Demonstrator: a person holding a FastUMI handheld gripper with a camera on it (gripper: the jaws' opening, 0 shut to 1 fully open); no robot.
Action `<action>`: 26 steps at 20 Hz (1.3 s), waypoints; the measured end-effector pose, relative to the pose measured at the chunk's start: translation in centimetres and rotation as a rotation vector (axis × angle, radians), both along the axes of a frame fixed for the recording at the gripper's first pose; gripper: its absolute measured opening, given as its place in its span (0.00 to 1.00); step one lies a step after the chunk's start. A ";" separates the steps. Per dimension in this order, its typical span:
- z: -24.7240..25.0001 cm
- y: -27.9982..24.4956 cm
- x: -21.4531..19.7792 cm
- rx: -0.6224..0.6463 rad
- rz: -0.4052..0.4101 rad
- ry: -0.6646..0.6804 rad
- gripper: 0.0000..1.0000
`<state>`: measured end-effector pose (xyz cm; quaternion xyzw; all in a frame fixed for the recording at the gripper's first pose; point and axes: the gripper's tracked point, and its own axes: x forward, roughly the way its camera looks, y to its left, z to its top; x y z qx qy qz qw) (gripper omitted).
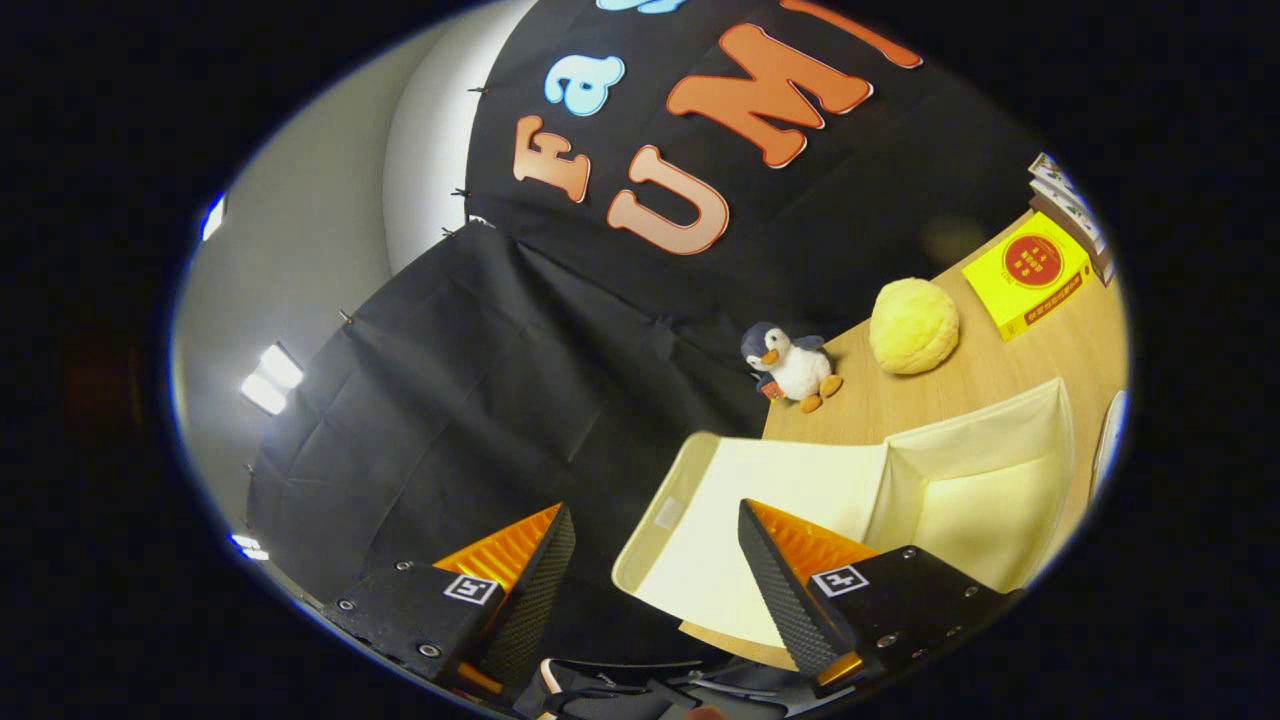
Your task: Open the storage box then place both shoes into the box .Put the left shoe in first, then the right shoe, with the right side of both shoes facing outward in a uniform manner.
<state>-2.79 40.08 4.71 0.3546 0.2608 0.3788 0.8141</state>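
Observation:
My gripper (655,510) is raised and tilted, its fingers held partly apart. A dark shoe (600,692) with a white sole edge and laces spans the gap low between the fingers, and both of them press on its sides. Little of the shoe can be seen. Just ahead of the fingertips stands the cream fabric storage box (985,480) on the wooden table (900,410). It is open, and its lid flap (700,530) is folded out towards me. The inside of the box looks empty.
Beyond the box, a small penguin plush (792,365) and a round yellow plush (913,325) sit on the table near the black cloth wall. A yellow book (1030,270) and a stack of books (1070,200) lie farther back. A white rim (1110,440) shows beside the box.

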 end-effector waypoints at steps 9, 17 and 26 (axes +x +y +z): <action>-6.6 -16.4 3.4 -0.325 -0.296 -0.040 0.98; -16.5 -28.6 2.1 -0.636 -0.374 0.107 0.90; -26.9 -32.2 -0.5 -0.806 -0.295 0.315 0.53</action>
